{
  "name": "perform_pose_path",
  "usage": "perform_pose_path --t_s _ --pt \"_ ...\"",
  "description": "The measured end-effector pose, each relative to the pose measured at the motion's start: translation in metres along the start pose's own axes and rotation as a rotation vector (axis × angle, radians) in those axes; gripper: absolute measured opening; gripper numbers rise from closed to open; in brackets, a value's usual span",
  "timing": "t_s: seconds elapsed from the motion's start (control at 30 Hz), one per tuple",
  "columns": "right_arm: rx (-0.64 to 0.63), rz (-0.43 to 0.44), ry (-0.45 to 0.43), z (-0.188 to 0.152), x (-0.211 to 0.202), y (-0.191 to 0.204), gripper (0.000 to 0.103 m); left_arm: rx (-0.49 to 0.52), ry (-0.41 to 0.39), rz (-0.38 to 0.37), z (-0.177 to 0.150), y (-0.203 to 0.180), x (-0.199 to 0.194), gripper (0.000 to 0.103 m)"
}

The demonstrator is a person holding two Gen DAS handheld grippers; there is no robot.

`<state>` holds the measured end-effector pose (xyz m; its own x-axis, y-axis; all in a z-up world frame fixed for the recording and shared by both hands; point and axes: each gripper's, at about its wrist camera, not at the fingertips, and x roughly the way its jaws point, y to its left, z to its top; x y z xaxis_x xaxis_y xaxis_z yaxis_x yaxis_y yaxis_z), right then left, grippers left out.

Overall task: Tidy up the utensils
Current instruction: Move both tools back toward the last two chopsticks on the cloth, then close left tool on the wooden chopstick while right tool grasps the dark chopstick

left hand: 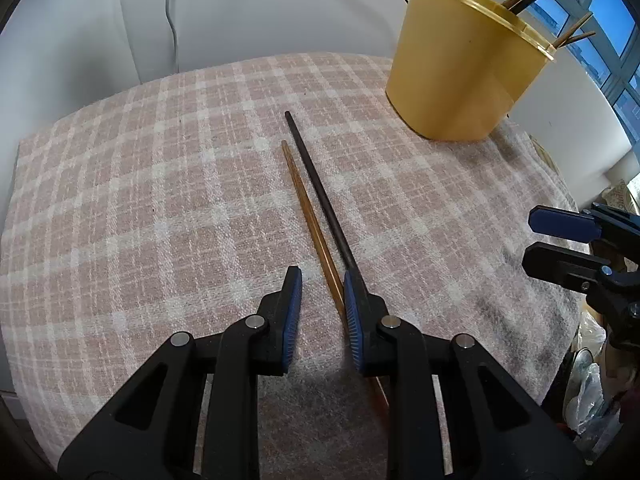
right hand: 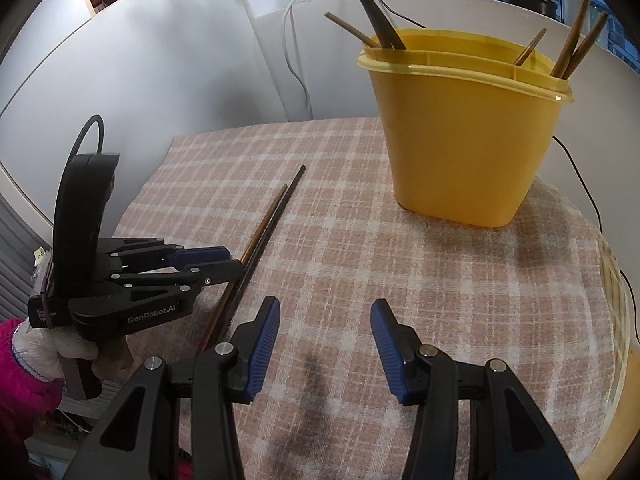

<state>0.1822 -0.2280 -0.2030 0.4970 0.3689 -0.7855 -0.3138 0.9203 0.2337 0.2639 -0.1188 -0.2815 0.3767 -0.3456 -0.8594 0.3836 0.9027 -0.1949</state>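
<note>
Two chopsticks lie side by side on the checked cloth: a dark one and a light wooden one. They also show in the right wrist view, dark and wooden. My left gripper is open, low over their near ends; the wooden one runs between its fingers, the dark one passes under the right finger. My right gripper is open and empty above the cloth. A yellow tub holds several chopsticks upright; it also shows in the left wrist view.
The cloth covers a small table with a woven rim at the right. A white wall and a cable are behind. The left gripper's body stands at the cloth's left edge; the right gripper shows at the right.
</note>
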Motion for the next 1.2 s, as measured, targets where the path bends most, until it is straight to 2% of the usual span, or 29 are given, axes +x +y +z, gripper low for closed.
perform_pose_path --t_s 0.17,0.27,0.37,0.6,0.93,0.97,1.1,1.2 --pt "-0.001 0.001 0.010 0.000 0.003 0.001 0.050 0.016 0.010 0.022 0.004 0.000 0.009 0.020" --pt "0.000 0.001 0.018 0.001 0.005 0.001 0.050 -0.025 0.021 0.012 0.013 0.006 0.022 0.020" --pt "0.003 0.006 0.030 0.003 0.007 0.001 0.050 -0.064 0.030 -0.006 0.020 0.015 0.028 0.010" --pt "-0.021 0.012 0.065 0.009 0.021 0.014 0.047 -0.094 0.029 0.017 0.019 0.042 0.031 0.005" --pt "-0.080 0.011 0.130 0.027 0.055 0.046 0.041 -0.089 0.027 0.076 -0.005 0.081 0.025 0.005" --pt "-0.085 0.010 0.136 0.031 0.060 0.050 0.041 -0.085 0.029 0.082 -0.008 0.078 0.015 0.005" --pt "-0.110 -0.006 0.155 0.043 0.074 0.059 0.040 -0.095 0.061 0.068 -0.007 0.095 0.010 0.009" --pt "-0.119 -0.021 0.168 0.051 0.083 0.062 0.038 -0.109 0.064 0.060 0.008 0.102 0.018 0.010"
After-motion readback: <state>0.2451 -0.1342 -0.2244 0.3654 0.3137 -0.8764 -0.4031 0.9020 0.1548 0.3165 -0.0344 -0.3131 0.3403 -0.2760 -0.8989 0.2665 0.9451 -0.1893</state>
